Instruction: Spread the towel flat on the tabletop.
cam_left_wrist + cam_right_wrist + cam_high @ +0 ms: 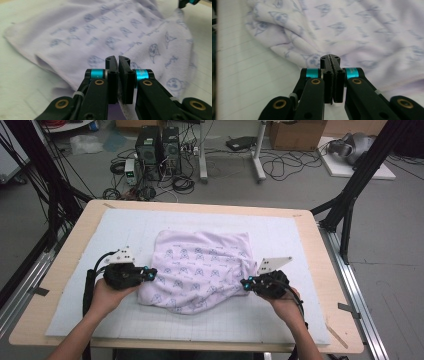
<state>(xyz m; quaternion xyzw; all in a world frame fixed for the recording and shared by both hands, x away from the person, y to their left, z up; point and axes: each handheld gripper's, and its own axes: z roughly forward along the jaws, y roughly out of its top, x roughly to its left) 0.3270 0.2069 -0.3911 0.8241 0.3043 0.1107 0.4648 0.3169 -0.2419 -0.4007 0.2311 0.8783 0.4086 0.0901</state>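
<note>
Nearest the lens in the left gripper view, the left gripper (118, 60) has its two black jaws pressed together on a fold of the pale lilac fleece blanket with a blue printed pattern (105, 35); white pile shows squeezed between the pads below the tips. The right gripper (330, 58) is likewise pinched tight on the cloth's edge, with a thin seam of fabric in the slit. From the high view the blanket (200, 270) lies bunched between the two tools on the white gridded foam mat (280, 227), which sits on the light wooden table (330, 270); the left gripper (151, 272) bites its near-left side, the right gripper (246, 284) its near-right side. Judgement: light, limp, no stiffness at all; it will sag and drape between the holds and drag on the mat. Fleece is grippy, so slip is unlikely. Best held at edges or corners, one layer per jaw, to spread it cleanly.
</note>
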